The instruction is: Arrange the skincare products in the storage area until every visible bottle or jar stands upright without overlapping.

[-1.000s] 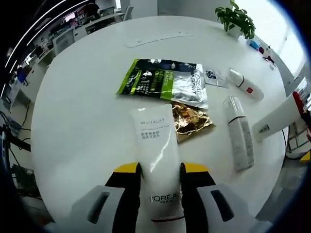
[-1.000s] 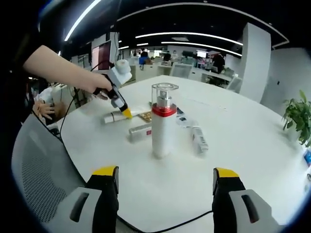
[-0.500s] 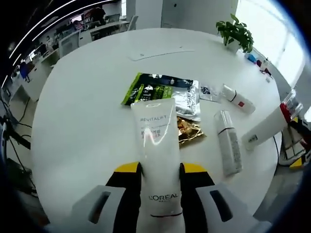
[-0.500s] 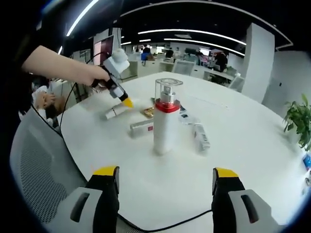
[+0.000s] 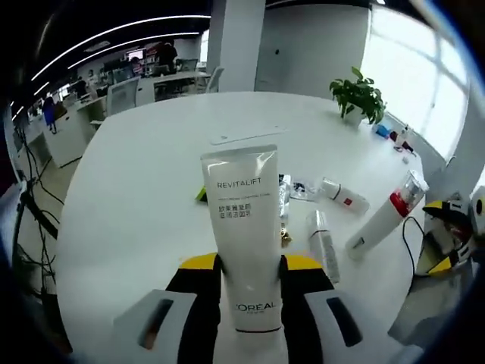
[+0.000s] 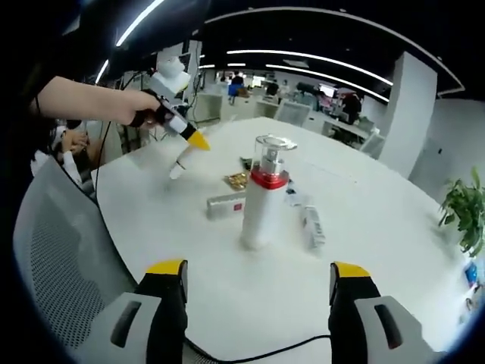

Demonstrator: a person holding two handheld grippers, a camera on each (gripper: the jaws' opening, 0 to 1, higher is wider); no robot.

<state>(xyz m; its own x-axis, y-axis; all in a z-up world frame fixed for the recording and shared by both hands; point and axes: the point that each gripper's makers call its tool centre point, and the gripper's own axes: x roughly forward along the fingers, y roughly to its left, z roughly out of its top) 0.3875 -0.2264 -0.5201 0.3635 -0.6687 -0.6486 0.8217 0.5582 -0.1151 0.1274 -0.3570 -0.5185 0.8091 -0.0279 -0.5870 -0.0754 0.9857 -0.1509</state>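
Observation:
My left gripper [image 5: 244,267] is shut on a white L'Oreal tube [image 5: 242,216], held up off the round white table [image 5: 136,189] with its crimped end pointing away. In the right gripper view the left gripper [image 6: 194,139] is in the air at the far left, the tube [image 6: 179,163] hanging from it. A white pump bottle with a red band [image 6: 263,199] stands upright mid-table. Two white bottles lie flat, one [image 6: 226,205] left of it and one [image 6: 311,224] right of it. My right gripper [image 6: 258,282] is open, well short of the pump bottle.
Sachets lie behind the lifted tube: a green one [image 5: 202,194], a gold one [image 6: 236,180]. A potted plant [image 5: 356,95] stands at the table's far edge. A grey mesh chair [image 6: 61,265] sits beside the table near my right gripper, and a black cable [image 6: 250,352] trails along the near edge.
The left gripper has lifted the tube off the table and tilted it upward. The right gripper stays open in much the same place.

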